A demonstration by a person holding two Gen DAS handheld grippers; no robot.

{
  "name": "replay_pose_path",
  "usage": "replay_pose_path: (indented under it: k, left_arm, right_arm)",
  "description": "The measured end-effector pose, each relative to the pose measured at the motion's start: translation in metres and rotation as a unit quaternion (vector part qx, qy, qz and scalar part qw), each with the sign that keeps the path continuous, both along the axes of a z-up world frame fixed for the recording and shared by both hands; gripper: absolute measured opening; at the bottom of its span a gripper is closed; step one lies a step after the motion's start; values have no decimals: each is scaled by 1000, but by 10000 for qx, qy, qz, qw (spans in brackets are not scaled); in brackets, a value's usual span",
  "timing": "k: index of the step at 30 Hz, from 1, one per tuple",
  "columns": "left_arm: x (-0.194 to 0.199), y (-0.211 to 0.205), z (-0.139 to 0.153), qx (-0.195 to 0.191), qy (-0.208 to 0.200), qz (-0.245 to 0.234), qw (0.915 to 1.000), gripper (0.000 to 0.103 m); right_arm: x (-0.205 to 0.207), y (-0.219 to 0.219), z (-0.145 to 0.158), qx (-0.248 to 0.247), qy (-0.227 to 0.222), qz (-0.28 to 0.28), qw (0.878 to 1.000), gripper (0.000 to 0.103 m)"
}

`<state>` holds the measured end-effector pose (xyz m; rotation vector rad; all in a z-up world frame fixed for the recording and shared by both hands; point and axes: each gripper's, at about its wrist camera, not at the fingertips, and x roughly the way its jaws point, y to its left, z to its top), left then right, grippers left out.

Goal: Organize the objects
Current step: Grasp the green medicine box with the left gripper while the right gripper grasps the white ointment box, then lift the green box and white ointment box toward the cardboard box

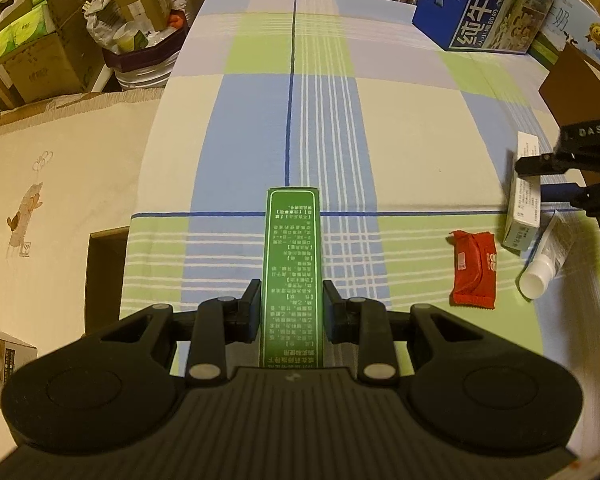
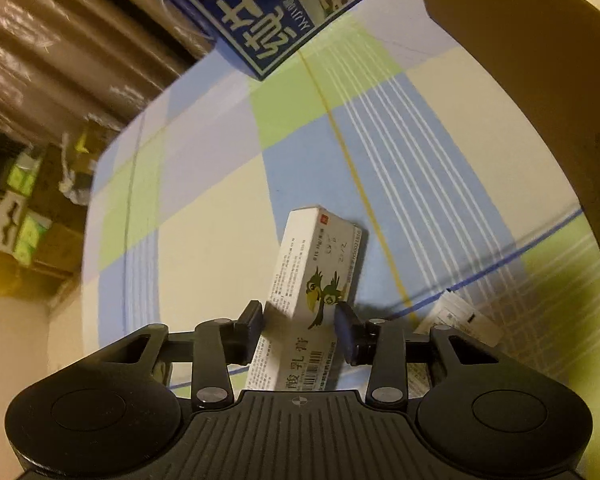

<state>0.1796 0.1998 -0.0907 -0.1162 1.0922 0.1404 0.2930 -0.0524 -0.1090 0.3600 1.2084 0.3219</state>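
A long green box (image 1: 291, 276) runs lengthwise at lower centre between the fingers of the left gripper (image 1: 291, 306), whose pads appear closed against its sides above the checked tablecloth (image 1: 400, 128). At the right edge, a white medicine box (image 2: 312, 292) is clamped tilted in the right gripper (image 2: 300, 320). A red packet (image 1: 474, 268) and a white tube (image 1: 546, 258) lie just beside it; a blue milk carton (image 1: 484, 4) stands upper right.

Table (image 1: 400, 128): long carton (image 1: 291, 276) at near centre; sachet (image 1: 473, 269) to its right; tube (image 1: 546, 258) right of sachet, small carton (image 1: 521, 216) just behind tube; milk box (image 1: 486, 4) at far right.
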Motion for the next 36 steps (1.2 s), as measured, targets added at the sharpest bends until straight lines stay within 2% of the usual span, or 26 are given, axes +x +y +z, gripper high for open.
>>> replay_pose_path:
  k: [6,10,14,19,23,27,30,34,36]
  left_arm:
    - [1,3,-2,-95,4,66,9999,26]
    - [4,3,-5,-115,23,67,9999,26]
    - [5,3,-7,-135,44,71,9999,26]
    - [6,5,-9,-176,52,80,9998,26]
    - [9,4,-12,-178,98,80,9998,26]
    - [13,3,-15,-164,151,109,9997,26]
    - [17,3,-17,-170,208,165,9995,26]
    - [20,2,-19,-114,268,236,9993,26]
    - [19,0,-18,-111,257,273,9992,25]
  right_arm:
    - [-9,23,7,-723,-296,523,9956,46]
    - [-15,37,4,-1194,-548,912,9871,60]
    - [-14,39,-6,-1366,-512,1040,9838,60]
    - [-13,26,-7,-1314,-632,1230,9816,57]
    - [-6,15,-15,-1232,-428,1228,9838,57]
    - [-13,18,-15,-1321,-708,1412,9786,55]
    - [-19,23,-14,-1270,-842,1607,9752,49]
    - [-22,26,-12,-1097,-914,1767,9739,35]
    - [-23,25,-9,-989,-909,1798,9745,35]
